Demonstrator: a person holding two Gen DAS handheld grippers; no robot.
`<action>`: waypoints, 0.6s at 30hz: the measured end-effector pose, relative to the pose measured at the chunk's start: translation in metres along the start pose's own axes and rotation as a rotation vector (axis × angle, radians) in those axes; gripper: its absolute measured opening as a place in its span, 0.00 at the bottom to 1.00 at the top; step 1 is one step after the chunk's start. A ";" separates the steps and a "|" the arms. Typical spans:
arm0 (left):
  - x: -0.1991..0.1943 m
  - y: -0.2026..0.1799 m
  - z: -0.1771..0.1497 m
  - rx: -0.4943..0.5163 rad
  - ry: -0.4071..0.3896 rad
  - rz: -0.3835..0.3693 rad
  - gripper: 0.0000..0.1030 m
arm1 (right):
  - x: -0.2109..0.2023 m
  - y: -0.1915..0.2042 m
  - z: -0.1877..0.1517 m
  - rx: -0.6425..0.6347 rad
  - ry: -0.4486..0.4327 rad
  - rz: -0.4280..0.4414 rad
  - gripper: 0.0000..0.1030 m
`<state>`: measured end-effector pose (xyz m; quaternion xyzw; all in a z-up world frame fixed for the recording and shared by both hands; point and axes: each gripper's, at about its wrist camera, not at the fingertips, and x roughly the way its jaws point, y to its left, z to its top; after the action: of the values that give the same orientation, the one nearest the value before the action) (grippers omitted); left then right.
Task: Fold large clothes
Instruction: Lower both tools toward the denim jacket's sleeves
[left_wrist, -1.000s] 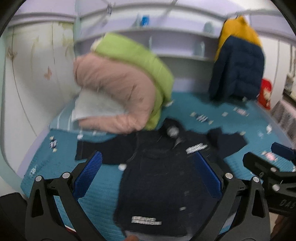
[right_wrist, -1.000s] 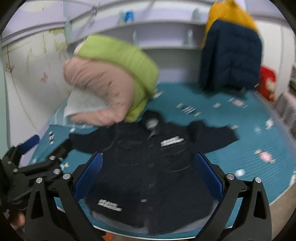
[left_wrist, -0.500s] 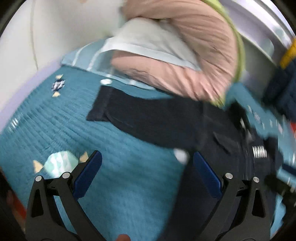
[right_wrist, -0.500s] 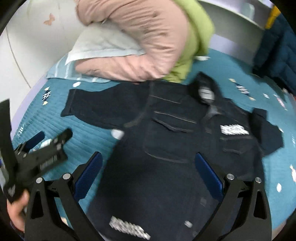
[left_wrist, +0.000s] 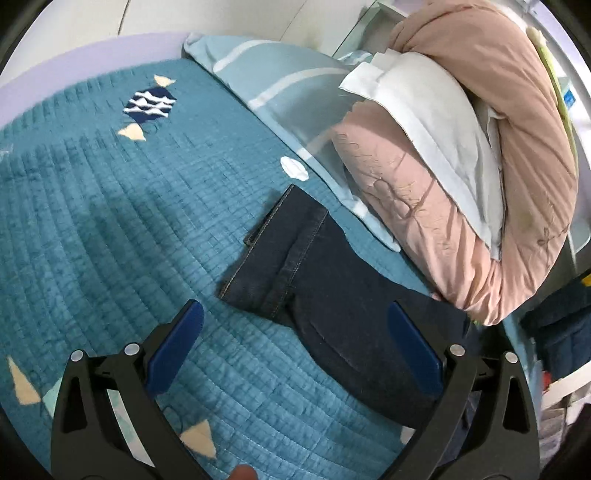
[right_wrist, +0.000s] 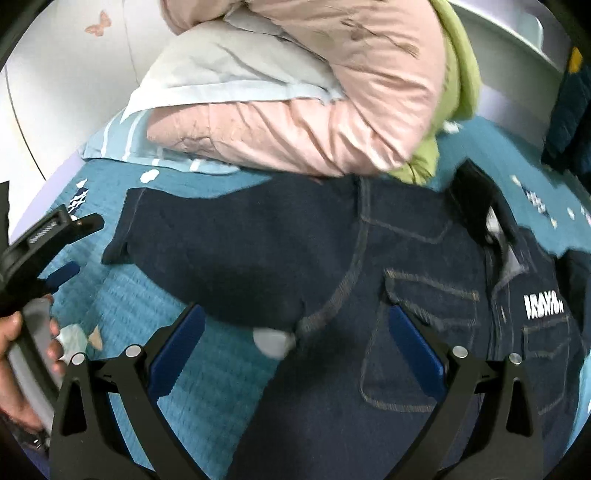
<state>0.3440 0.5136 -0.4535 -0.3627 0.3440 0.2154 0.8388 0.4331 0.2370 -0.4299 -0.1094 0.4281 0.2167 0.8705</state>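
A dark denim jacket (right_wrist: 406, 295) lies spread flat on the teal quilted bed, front up, with white lettering on the chest. Its left sleeve (left_wrist: 295, 266) stretches out toward the pillows, cuff end nearest the left gripper. My left gripper (left_wrist: 295, 347) is open and empty, hovering just above the sleeve near its cuff; it also shows at the left edge of the right wrist view (right_wrist: 55, 236). My right gripper (right_wrist: 295, 343) is open and empty above the jacket's armpit and chest pocket.
A rolled pink and green duvet (left_wrist: 480, 147) and light blue pillows (left_wrist: 295, 85) lie against the sleeve's far side. The teal quilt (left_wrist: 110, 221) extends to the left, with a white wall beyond. A dark jacket hangs at the far right (right_wrist: 569, 110).
Both grippers have moved down and left, closer to the bed. The left one now looks at the sleeve cuff, the right one at the armpit and chest. Both stay open.
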 end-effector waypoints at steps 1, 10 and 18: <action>0.003 0.000 0.001 0.023 0.004 0.005 0.95 | 0.004 0.004 0.002 -0.011 0.000 -0.012 0.93; 0.046 -0.010 0.014 0.045 0.045 -0.080 0.95 | 0.014 -0.027 -0.036 0.069 0.010 -0.040 0.93; 0.064 -0.008 0.018 0.036 0.073 -0.007 0.58 | 0.025 -0.053 -0.056 0.167 0.040 -0.002 0.93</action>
<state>0.3993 0.5293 -0.4883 -0.3564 0.3768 0.1928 0.8330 0.4326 0.1767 -0.4833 -0.0411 0.4618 0.1772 0.8681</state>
